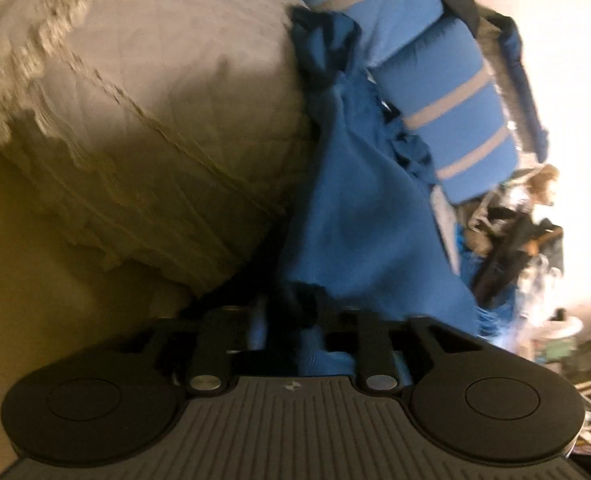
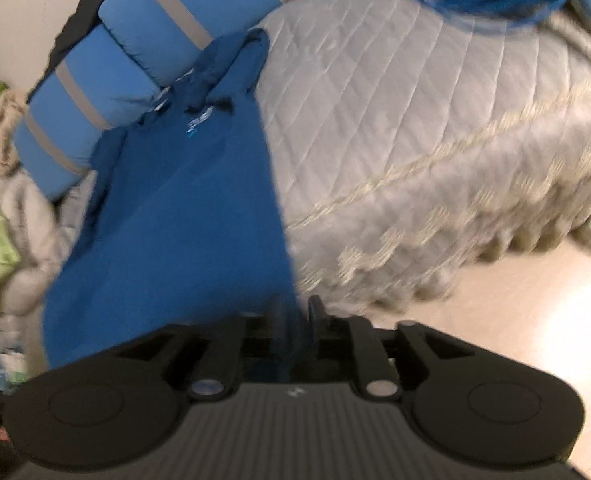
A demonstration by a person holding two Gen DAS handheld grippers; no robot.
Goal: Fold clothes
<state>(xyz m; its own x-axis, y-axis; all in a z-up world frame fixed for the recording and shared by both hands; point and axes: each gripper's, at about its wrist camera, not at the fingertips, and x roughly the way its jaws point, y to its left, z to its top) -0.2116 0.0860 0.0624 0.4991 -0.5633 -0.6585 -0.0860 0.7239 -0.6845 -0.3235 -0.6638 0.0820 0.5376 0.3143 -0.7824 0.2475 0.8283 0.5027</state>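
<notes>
Both grippers, left gripper [image 1: 295,312] and right gripper [image 2: 295,312], have jaws clenched on the blue shirt [image 2: 183,208], stretched toward 12 o'clock over the grey quilted bed [image 2: 395,120].

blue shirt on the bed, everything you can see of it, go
The blue shirt is a plain, soft knit with a small pale mark near the collar, which looks darker. It is stretched over the grey quilt, its bunched collar end against the blue striped pillows. The near hem is pinched at both ends: the left tongs and right tongs are each shut on it. Both views are blurred.
</notes>
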